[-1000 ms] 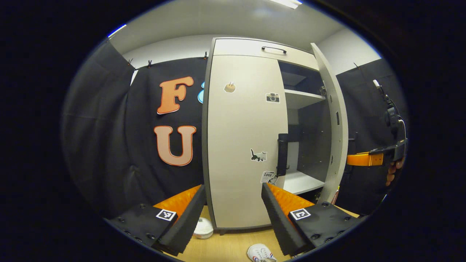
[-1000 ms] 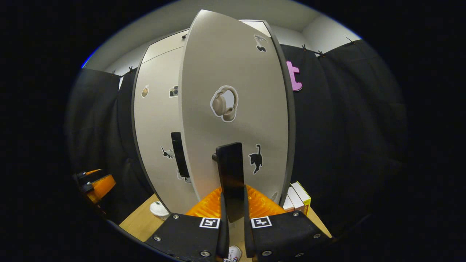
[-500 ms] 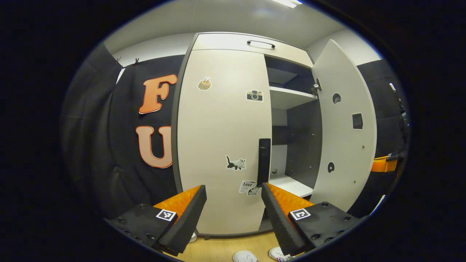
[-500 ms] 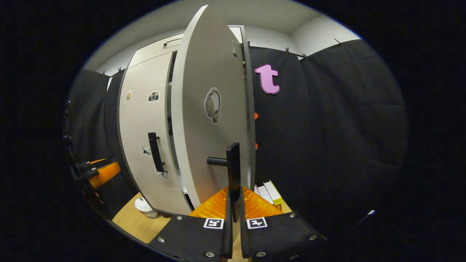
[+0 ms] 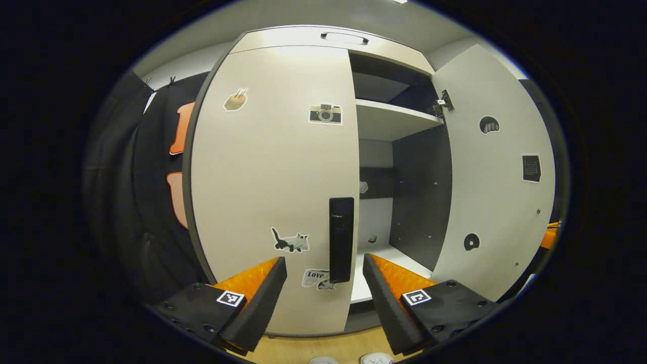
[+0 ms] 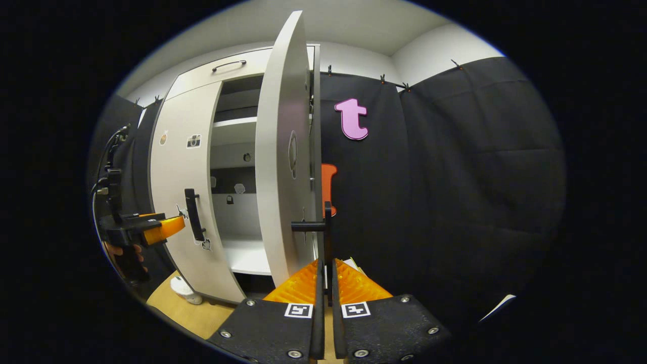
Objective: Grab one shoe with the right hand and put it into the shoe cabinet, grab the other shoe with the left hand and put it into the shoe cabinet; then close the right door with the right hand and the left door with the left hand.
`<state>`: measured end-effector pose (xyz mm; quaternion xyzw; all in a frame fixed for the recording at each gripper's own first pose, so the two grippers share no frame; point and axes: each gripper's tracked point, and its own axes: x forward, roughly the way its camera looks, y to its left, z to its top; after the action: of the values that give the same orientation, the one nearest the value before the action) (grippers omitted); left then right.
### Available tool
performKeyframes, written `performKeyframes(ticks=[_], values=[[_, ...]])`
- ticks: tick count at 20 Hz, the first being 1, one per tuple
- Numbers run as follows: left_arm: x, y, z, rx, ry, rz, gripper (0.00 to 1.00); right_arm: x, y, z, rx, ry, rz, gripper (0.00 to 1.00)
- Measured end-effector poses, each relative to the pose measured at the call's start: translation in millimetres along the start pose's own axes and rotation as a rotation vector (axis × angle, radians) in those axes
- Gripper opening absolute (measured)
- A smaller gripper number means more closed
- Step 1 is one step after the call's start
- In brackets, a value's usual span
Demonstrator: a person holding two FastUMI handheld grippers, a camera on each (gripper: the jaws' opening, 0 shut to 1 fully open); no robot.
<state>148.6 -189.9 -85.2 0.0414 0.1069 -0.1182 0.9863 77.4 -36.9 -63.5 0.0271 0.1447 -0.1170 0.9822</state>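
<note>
Left gripper (image 5: 323, 283): fingers spread wide, holding nothing. The left door's handle (image 5: 341, 239), a dark vertical bar, stands in the lower centre of the left gripper view, between the two fingers but farther off; not touching. Its long axis is upright, across the finger gap, so the approach is straight ahead. The same gripper appears at middle left of the right gripper view, just beside that handle.

Right gripper (image 6: 323, 283): fingers pressed nearly together, pinching the right door's handle (image 6: 327, 237), seen edge-on at lower centre. The right door (image 6: 283, 151) is swung well open, its edge toward the camera.

Cabinet (image 5: 273, 167): left door shut or nearly so, right half open, white shelves (image 5: 389, 119) bare as far as visible.

Shoes (image 5: 376, 359): white, on the wooden floor at the bottom edge of the left gripper view, below the cabinet front; not yet inside.

Judgement: doors are being opened ahead of loading. The left hand is nearer the left handle; next it closes on the bar and pulls.
</note>
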Motion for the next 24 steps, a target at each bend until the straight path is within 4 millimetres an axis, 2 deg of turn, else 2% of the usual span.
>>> performKeyframes(ticks=[2, 3, 4, 5, 7, 10, 11, 12, 13, 14, 16, 19, 20, 21, 22, 24], values=[[15.6, -3.6, -3.1, 0.002, 0.021, 0.011, 0.92, -0.7, -4.4, 4.3, 0.011, -0.018, -0.013, 0.06], [22.6, -4.1, -2.5, -0.003, 0.025, 0.019, 0.93, -4.8, -7.0, 6.8, 0.014, -0.035, -0.021, 0.13], [29.1, -4.5, -2.1, -0.004, 0.029, 0.024, 0.9, -3.2, -4.9, 10.3, 0.015, -0.052, 0.005, 0.02], [34.6, -3.2, -0.8, -0.001, 0.029, 0.033, 0.92, -3.2, -2.1, 12.6, 0.014, -0.061, 0.025, 0.01], [45.1, -6.3, -1.0, 0.0, 0.034, 0.043, 0.9, -4.9, -3.1, 11.9, -0.008, -0.071, 0.034, 0.02], [55.8, 0.5, 0.1, -0.006, 0.033, 0.073, 0.8, -9.1, -2.4, 12.1, -0.038, -0.084, 0.051, 0.09], [60.1, -2.3, -0.9, -0.015, 0.035, 0.068, 0.77, -9.9, -2.5, 11.4, -0.042, -0.081, 0.058, 0.17], [63.2, -5.2, -0.4, -0.031, 0.033, 0.054, 0.74, -11.3, -0.6, 9.8, -0.043, -0.077, 0.066, 0.15], [68.0, -8.5, -2.3, -0.048, 0.035, 0.039, 0.68, -13.9, 1.1, 7.4, -0.045, -0.07, 0.073, 0.18], [67.8, -12.5, -1.7, -0.054, 0.029, 0.029, 0.58, -16.3, 2.9, 5.2, -0.047, -0.063, 0.079, 0.24], [68.3, -13.6, -1.9, -0.036, 0.029, 0.048, 0.43, -19.4, 6.2, 1.6, -0.043, -0.047, 0.098, 0.29], [67.7, -11.4, -2.4, -0.058, 0.025, 0.034, 0.38, -23.1, 11.9, -2.3, -0.042, -0.036, 0.121, 0.35], [65.9, -12.4, -2.6, -0.069, 0.032, 0.025, 0.32, -24.5, 12.5, -3.7, -0.05, -0.033, 0.128, 0.43], [64.6, -12.3, -2.8, -0.08, 0.036, 0.019, 0.33, -24.4, 13.3, -6.1, -0.06, -0.031, 0.136, 0.36], [60.2, -11.8, -3.0, -0.08, 0.033, 0.013, 0.3, -24.7, 14.6, -8.1, -0.071, -0.032, 0.147, 0.46], [45.2, -11.7, -2.1, -0.084, 0.024, 0.004, 0.3, -24.8, 16.4, -17.0, -0.079, -0.007, 0.166, 0.47]])
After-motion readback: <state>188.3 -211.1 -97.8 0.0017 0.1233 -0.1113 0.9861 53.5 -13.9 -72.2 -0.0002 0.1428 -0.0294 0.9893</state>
